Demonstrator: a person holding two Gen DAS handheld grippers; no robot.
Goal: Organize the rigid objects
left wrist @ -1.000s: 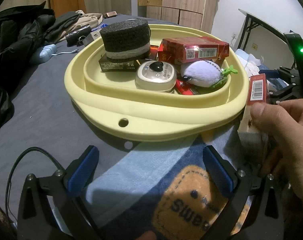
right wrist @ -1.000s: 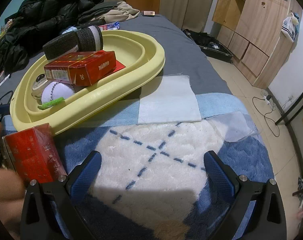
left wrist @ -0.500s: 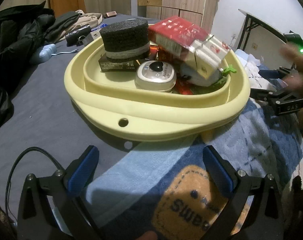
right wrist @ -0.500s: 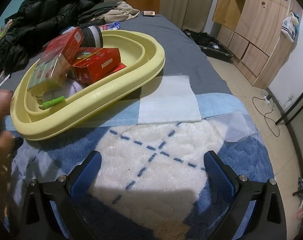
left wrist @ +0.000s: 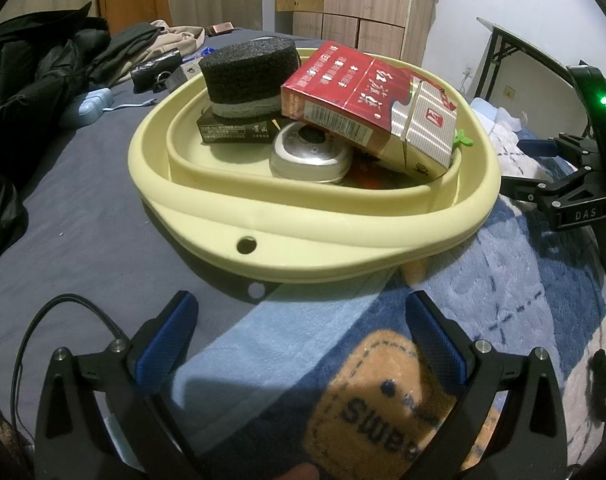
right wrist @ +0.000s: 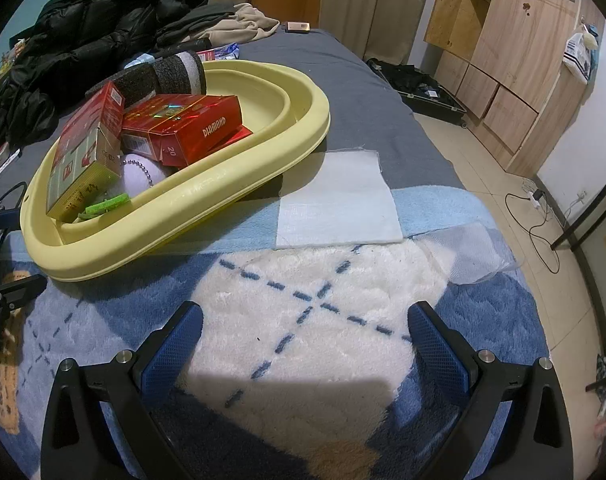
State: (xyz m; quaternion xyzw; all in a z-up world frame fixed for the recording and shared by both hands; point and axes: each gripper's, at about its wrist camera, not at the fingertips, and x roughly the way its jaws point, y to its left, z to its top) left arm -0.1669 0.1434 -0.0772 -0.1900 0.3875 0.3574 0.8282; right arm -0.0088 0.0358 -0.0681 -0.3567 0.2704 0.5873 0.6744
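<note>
Cartons crowded the yellow basin point(left wrist: 311, 236), the red-and-gold carton point(left wrist: 367, 108) tilted atop others (no flat room left); left gripper point(left wrist: 301, 344) and right gripper point(right wrist: 303, 344) gaped empty.

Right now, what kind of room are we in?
Most likely a bedroom: a bed with a grey sheet, clothes piled at its far end, and wooden wardrobes along the wall.

Grey bed point(right wrist: 359, 80), blue blanket point(right wrist: 483, 312), yellow basin point(right wrist: 207, 204), jackets point(right wrist: 91, 40)
</note>
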